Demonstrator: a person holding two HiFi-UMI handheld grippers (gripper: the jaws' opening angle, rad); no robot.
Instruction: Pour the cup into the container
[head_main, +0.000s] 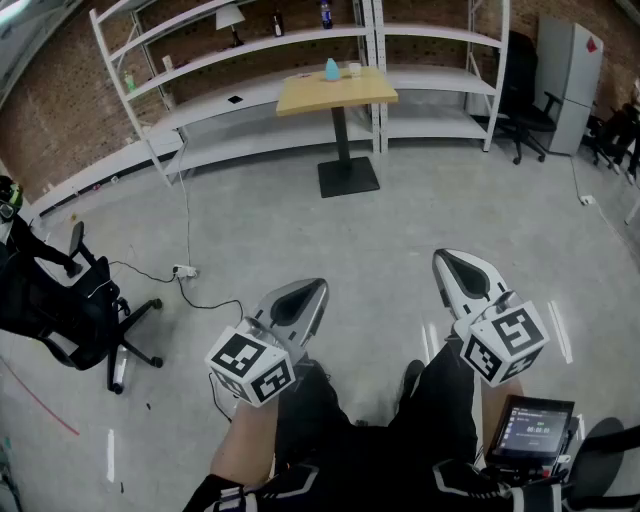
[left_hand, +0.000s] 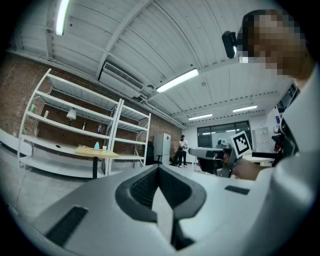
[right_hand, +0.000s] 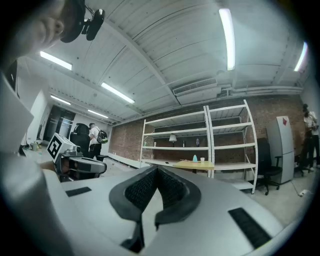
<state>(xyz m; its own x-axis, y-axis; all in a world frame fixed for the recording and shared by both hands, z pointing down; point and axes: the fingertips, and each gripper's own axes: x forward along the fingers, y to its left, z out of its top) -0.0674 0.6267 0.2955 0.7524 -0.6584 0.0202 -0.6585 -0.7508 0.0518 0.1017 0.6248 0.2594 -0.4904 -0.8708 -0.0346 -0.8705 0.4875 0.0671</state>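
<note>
View from a head camera, looking down across a concrete floor (head_main: 400, 215) in a brick-walled workroom. The person holds a grey gripper in each hand, both pointing level and forward above their dark trousers. The left tongs (head_main: 305, 293) are pressed together with nothing between them. The right tongs (head_main: 455, 262) are likewise pressed together and empty. Each gripper carries a cube printed with black-and-white square markers; these are patterns, not words.

Well apart from both grippers, across the room, stands a small wooden desk (head_main: 300, 95) on a single dark pedestal. A small pale cup (head_main: 354, 69) sits near the desk's far edge, just beside a teal cone-shaped vessel (head_main: 331, 69) on its left. Neither shows readable print.

White metal shelving (head_main: 250, 45) lines the wall behind the desk. A tall grey cabinet (head_main: 568, 80) at the far right bears a small red sticker, too small to read. A black office chair (head_main: 70, 300) stands at the left, and a white power strip (head_main: 183, 270) with its cable lies on the floor. At the bottom right, a handheld screen (head_main: 537, 428) shows lit figures too small to read.
</note>
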